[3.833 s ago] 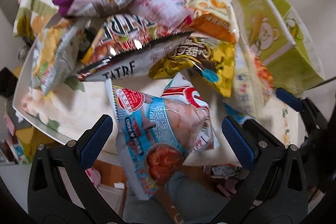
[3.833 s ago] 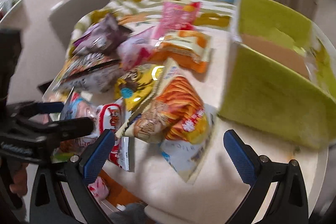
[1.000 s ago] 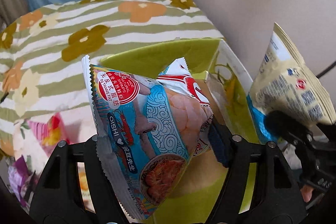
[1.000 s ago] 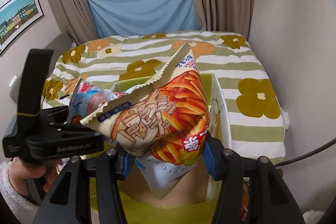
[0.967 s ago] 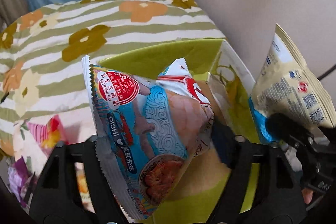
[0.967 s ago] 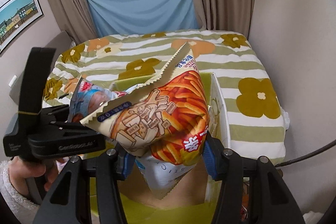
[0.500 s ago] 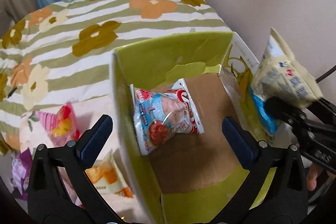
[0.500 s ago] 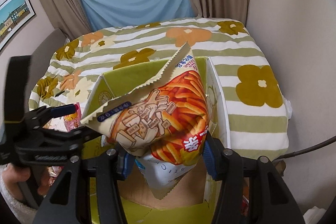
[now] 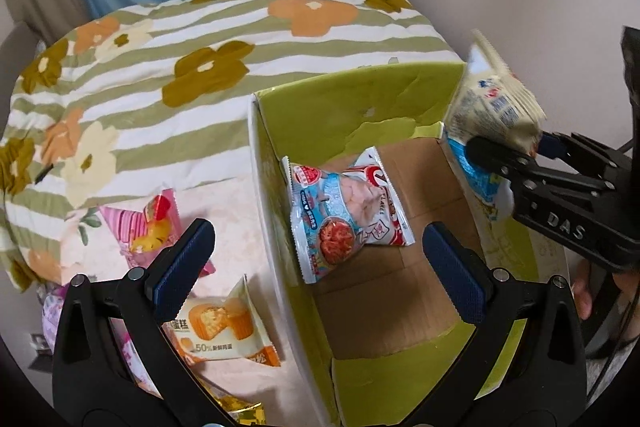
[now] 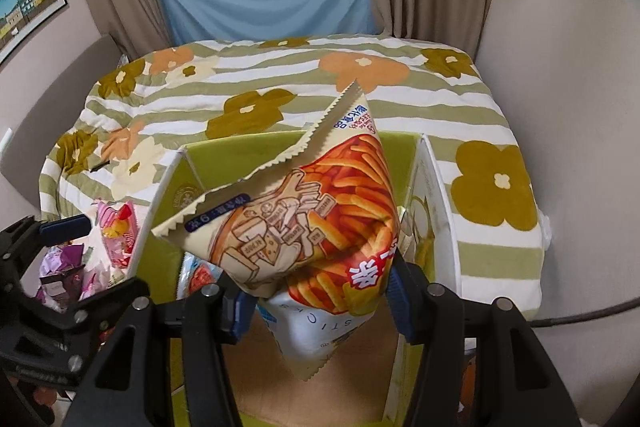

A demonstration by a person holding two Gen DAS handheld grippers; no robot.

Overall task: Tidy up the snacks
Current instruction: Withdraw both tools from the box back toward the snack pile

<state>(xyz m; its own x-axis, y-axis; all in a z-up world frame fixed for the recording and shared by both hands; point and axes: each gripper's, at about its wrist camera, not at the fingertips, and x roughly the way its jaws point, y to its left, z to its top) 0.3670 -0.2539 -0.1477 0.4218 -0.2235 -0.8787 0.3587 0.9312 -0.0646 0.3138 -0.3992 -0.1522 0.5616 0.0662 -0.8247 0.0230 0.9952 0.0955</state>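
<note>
I have just let my left gripper [image 9: 318, 251] spring its fingers fully apart, and nothing sits between them: the blue prawn-cracker bag [image 9: 334, 217] now lies on the bare cardboard floor of the green box [image 9: 360, 107], overlapping a red-and-white flakes packet [image 9: 386, 215] beneath it. That drop is done, so the step in hand belongs to my right gripper [image 10: 316, 307], whose fingers are clenched on the orange potato-stick bag [image 10: 320, 219], hanging over the box's open top near its right wall. My next move, as I judge it, is to lower that bag a little into the free floor beside the prawn bag and then release; the pillow-shaped pack is puffed with air and its glossy film is slippery, so it may slide or tip against the wall. The box is lime paper over brown corrugated board, with torn lining on its far wall. Left on the floral-cloth surface [image 9: 232, 211] outside the box are a cake packet [image 9: 220, 327] and a pink crinkled wrapper [image 9: 140, 223], both waiting for my free left gripper.
</note>
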